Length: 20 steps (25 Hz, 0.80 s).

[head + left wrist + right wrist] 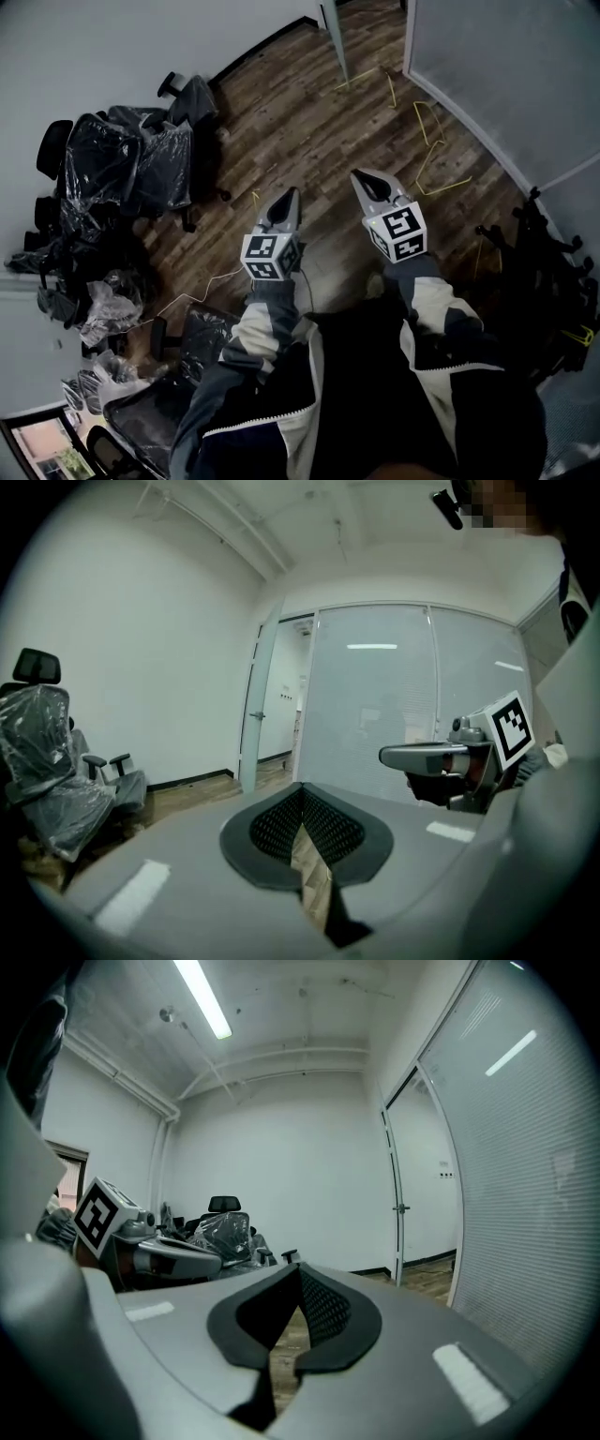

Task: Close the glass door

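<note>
Left tool [289, 197] and right tool [363, 178] both pressed together, empty. Glass door [258, 705] open ahead, well apart, upright; I judge right tool slightly nearer.

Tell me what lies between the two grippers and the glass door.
Head view: wooden floor runs from the left gripper and right gripper to the glass door, bare but for thin yellow wires lying toward the frosted wall.

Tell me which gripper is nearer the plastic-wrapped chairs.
Left. The left gripper is to the right of the plastic-wrapped chairs, apart from them; the right gripper is farther right still, toward the frosted glass wall.
</note>
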Available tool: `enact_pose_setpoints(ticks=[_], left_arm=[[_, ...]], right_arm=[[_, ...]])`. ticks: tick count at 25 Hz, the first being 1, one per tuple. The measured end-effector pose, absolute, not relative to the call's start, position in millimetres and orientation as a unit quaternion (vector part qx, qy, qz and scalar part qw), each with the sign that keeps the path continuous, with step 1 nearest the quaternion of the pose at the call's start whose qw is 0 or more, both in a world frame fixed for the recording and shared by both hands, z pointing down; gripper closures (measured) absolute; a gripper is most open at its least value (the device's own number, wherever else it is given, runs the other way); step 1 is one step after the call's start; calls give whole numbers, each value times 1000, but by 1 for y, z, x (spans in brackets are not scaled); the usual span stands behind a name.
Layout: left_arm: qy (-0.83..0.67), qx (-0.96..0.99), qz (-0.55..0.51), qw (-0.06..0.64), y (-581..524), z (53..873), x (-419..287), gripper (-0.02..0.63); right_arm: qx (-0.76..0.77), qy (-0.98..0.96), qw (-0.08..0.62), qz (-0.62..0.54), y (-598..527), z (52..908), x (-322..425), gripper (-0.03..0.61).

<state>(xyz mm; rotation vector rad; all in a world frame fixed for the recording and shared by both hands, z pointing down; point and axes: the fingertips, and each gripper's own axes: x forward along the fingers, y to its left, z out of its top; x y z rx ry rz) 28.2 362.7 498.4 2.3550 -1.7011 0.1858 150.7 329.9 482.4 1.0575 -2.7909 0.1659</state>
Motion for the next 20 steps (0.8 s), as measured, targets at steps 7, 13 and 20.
enact_pose_setpoints(ticks=[7, 13, 20], left_arm=[[-556, 821, 91, 93, 306, 490, 81, 583], [-546, 830, 83, 81, 257, 482, 79, 567], [-549, 832, 49, 65, 192, 475, 53, 611]], right_arm=[[357, -929, 65, 69, 278, 484, 184, 525], [353, -931, 70, 63, 238, 480, 169, 477], [372, -925, 75, 34, 177, 470, 153, 506]])
